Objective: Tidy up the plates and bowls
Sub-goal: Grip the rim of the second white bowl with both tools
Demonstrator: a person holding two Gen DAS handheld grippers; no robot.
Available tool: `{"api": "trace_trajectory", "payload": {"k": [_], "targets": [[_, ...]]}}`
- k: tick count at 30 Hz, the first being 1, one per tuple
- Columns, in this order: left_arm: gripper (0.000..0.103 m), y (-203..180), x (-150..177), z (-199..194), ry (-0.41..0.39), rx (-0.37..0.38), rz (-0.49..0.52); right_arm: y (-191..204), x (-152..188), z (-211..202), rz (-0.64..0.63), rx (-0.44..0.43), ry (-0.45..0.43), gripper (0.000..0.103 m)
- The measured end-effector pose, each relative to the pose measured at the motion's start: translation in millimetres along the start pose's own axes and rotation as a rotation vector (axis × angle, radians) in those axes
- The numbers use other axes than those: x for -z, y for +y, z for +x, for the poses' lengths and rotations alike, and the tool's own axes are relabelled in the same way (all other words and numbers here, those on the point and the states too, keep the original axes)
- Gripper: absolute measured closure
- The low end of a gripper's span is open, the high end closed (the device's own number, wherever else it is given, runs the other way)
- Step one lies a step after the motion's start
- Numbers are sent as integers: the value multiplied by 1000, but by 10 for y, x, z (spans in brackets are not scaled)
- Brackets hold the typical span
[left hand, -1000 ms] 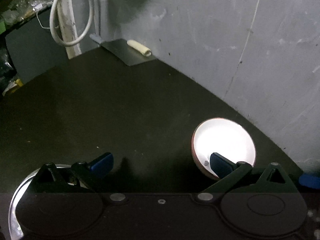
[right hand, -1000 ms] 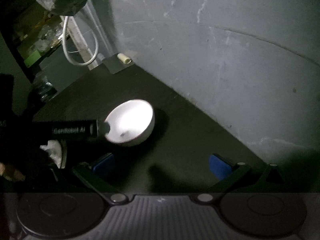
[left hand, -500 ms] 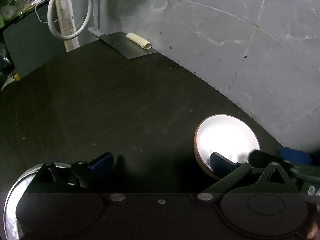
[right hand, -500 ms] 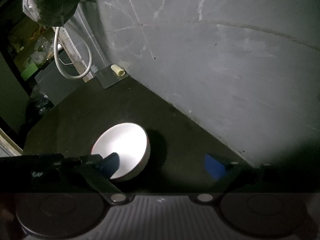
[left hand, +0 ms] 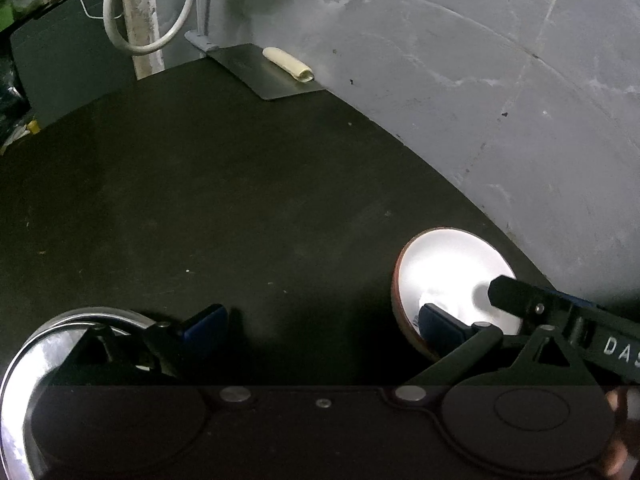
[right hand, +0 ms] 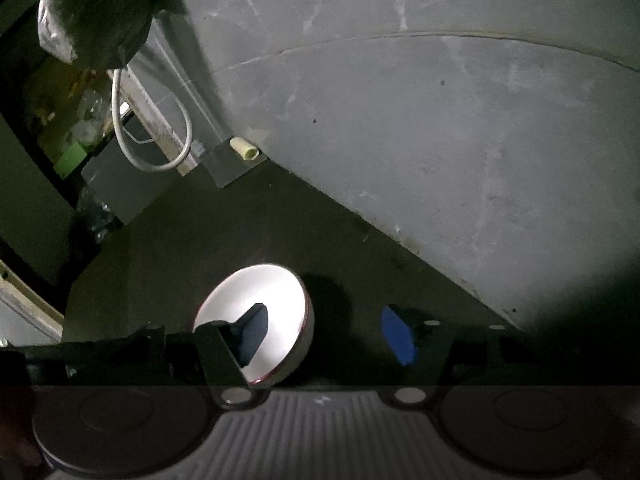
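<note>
Grey plastered wall is seen filling the upper part of both wrist views, streaked and scratched, and the dark tabletop is met by it along a slanting edge. Beyond the table's far corner a white looped cable is hung against a pale post, and a bundle in clear plastic is seen high in the right wrist view. A flat metal sheet is laid at the far corner against the wall, with a small cream roll resting on it. A steel plate is glimpsed at the lower left of the left wrist view, partly hidden beneath the left gripper, whose jaws are held wide apart with nothing gripped; one blue pad is seen in front of the bowl's near side. The white bowl, rimmed in dark red, is set upright on the table near the wall. It is straddled at its rim by the right gripper: one blue finger is placed inside the bowl and the other is kept outside, clear of the wall of the bowl, which lies between them. Those jaws have just been closing, but the outer pad is not seen to press on the bowl.
</note>
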State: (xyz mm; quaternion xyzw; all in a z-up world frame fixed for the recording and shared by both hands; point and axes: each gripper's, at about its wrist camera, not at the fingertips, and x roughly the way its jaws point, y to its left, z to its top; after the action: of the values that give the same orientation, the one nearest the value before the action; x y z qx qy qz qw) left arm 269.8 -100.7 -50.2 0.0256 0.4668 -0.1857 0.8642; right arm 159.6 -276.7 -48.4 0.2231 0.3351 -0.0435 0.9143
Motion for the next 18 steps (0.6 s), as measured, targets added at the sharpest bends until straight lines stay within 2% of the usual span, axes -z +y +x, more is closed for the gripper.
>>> {"api": "trace_trajectory", "payload": {"k": [5,7,9,14,16,18], "targets": [[6,14,15,1,-6,5,-20,-7,-16,60,15,-1,22,34],[11,28,15,-7,-3,23,-29,-18,-29,71,21,-17,33,34],[17,25,12,-9,5,50,-33,-25,-43,93,24,-47,44,42],[36,8,-1,0,30,133,-54,3,-66,126,29,-51,70,63],[46,-9,2,9,36,156,-50,19,-70,151,34,-57,91,63],[52,-8,-1,22,44,176,-60,32,-67,189,32,-66,115,64]]}}
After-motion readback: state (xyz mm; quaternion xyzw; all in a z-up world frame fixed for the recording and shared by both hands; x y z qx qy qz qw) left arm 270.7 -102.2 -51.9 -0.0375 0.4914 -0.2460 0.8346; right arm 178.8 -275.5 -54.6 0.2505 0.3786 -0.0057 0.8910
